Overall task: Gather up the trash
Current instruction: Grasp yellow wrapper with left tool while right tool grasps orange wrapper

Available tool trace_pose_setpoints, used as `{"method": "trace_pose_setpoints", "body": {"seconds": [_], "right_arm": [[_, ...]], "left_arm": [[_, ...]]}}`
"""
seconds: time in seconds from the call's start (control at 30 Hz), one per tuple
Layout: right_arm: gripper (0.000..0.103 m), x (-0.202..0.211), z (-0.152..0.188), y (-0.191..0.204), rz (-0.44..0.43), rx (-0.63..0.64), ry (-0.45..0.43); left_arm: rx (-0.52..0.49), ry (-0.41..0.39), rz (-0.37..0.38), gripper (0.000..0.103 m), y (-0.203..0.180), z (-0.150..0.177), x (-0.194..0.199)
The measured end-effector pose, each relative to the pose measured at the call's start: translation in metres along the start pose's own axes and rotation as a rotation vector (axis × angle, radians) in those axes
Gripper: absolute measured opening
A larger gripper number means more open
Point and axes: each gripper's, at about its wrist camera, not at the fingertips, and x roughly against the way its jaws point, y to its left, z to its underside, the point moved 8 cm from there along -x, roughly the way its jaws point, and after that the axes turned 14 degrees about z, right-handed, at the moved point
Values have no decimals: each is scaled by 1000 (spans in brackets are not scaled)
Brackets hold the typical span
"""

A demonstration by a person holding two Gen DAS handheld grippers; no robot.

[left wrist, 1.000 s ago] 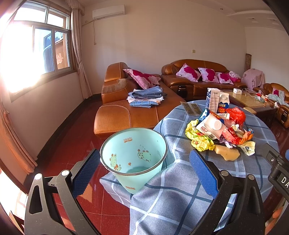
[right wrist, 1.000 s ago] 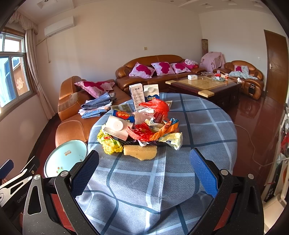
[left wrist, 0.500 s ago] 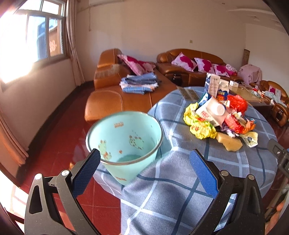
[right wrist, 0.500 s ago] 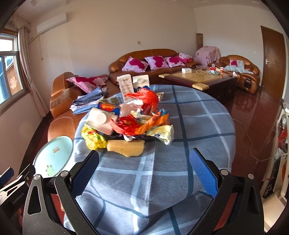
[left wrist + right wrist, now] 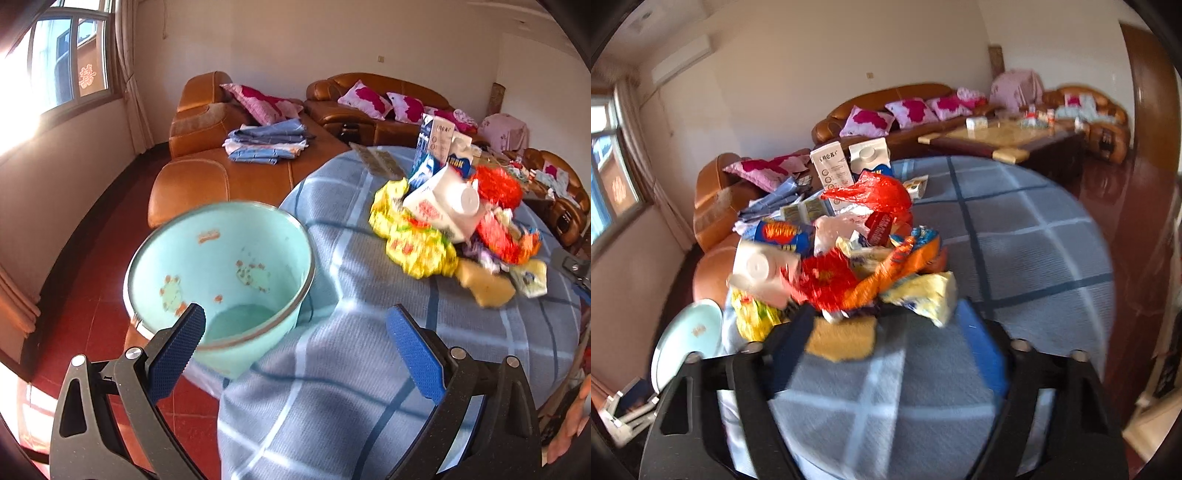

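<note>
A round worktop (image 5: 369, 369) under a blue plaid cloth carries the trash pile (image 5: 849, 258) of wrappers, cartons and a yellow sponge (image 5: 842, 341), with a pale green bin (image 5: 221, 273) just beside its edge. The left gripper (image 5: 295, 339) and right gripper (image 5: 886, 343) both have fingers spread, empty. Brown leather sofas (image 5: 240, 162) and red tile floor (image 5: 92, 314) lie beyond.

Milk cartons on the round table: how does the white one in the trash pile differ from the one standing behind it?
The white capped carton in the pile lies tipped on its side, cap facing the camera, among wrappers. The white-and-blue carton behind stands upright, clear of the heap, beside a taller box. Both have round white caps.
</note>
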Motion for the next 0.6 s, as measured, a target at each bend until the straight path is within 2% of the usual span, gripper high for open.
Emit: {"method": "trace_pose_setpoints", "body": {"seconds": [0.17, 0.3, 0.4, 0.47, 0.5, 0.53, 0.6], "right_arm": [[75, -27, -6, 7, 24, -42, 47], [75, -48, -2, 9, 11, -83, 121], [58, -54, -3, 10, 6, -73, 124], [30, -57, -3, 9, -16, -75, 130], [27, -58, -3, 9, -26, -73, 135], [19, -58, -3, 8, -36, -73, 138], [17, -57, -3, 7, -52, -72, 133]], "left_arm": [[-6, -19, 40, 95, -17, -26, -18], [-22, 5, 85, 91, -38, -38, -44], [-7, 22, 128, 91, -49, -42, -60], [14, 35, 161, 90, -55, -43, -70], [18, 39, 169, 88, -57, -43, -73], [19, 48, 175, 83, -58, -43, -78], [22, 70, 196, 74, -60, -40, -86]]}}
